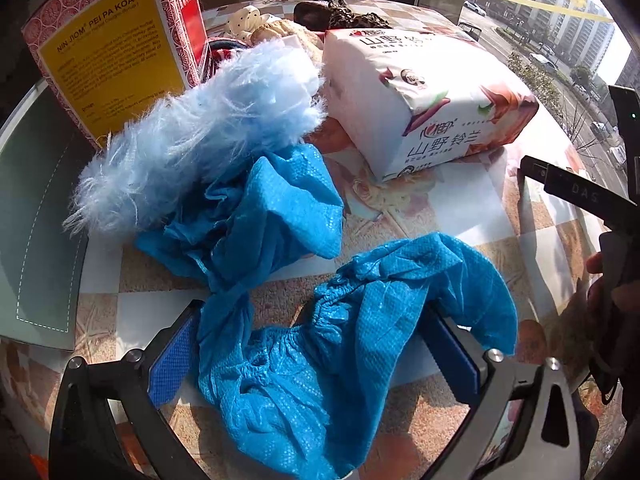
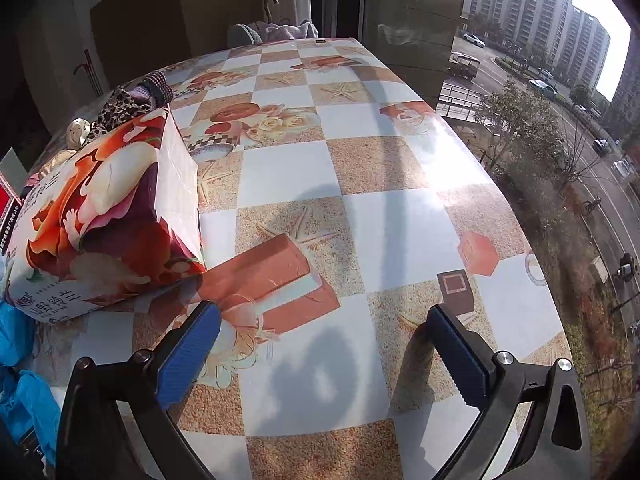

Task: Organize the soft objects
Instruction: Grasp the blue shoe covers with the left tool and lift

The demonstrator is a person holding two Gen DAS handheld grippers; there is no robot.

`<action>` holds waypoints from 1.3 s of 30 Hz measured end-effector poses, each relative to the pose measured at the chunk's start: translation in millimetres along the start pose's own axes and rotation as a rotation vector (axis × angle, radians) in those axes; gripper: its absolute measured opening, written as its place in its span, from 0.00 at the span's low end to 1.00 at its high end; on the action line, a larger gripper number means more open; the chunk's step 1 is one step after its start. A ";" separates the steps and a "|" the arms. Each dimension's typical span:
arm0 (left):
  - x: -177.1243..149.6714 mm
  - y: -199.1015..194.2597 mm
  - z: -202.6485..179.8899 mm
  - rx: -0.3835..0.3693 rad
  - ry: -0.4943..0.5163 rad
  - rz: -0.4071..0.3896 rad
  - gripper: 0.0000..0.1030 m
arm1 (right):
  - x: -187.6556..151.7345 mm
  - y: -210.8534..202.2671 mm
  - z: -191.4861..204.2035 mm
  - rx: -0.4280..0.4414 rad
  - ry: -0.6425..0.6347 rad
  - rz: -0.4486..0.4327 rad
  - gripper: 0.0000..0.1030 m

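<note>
A crumpled blue shoe cover (image 1: pixel 360 320) lies on the checkered tablecloth (image 1: pixel 500 240) between the two fingers of my left gripper (image 1: pixel 316 344), which stands open around it. A second blue shoe cover (image 1: pixel 264 216) lies just beyond, against a fluffy light-blue soft item (image 1: pixel 200 136). My right gripper (image 2: pixel 324 340) is open over bare tablecloth (image 2: pixel 320 168) with nothing between its fingers. Its body also shows at the right edge of the left wrist view, held by a hand (image 1: pixel 600 280). The blue shoe covers (image 2: pixel 16 360) peek in at the left edge of the right wrist view.
A soft tissue pack (image 1: pixel 420 96) (image 2: pixel 108 216) lies mid-table. A red box with a yellow label (image 1: pixel 112 56) stands at the back left, a grey-green flat pad (image 1: pixel 40 220) beside it. Leopard-print fabric (image 1: pixel 352 16) and other soft things sit behind. The table's right edge (image 2: pixel 540 240) meets a window.
</note>
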State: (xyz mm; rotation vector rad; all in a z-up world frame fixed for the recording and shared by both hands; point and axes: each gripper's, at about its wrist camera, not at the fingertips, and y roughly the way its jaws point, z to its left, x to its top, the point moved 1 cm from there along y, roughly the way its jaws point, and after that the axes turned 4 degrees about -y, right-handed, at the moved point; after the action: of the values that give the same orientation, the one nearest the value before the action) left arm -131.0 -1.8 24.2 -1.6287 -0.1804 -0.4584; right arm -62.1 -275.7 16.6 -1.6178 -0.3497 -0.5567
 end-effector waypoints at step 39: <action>1.4 -2.6 -12.6 -0.057 0.027 -0.068 0.25 | -3.4 -4.8 2.8 -0.004 -0.006 0.034 1.00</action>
State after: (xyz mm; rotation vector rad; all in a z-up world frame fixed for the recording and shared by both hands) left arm -133.1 -14.0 27.7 -1.6752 -0.2049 -0.5417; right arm -67.1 -271.9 18.6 -1.6267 -0.3250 -0.5275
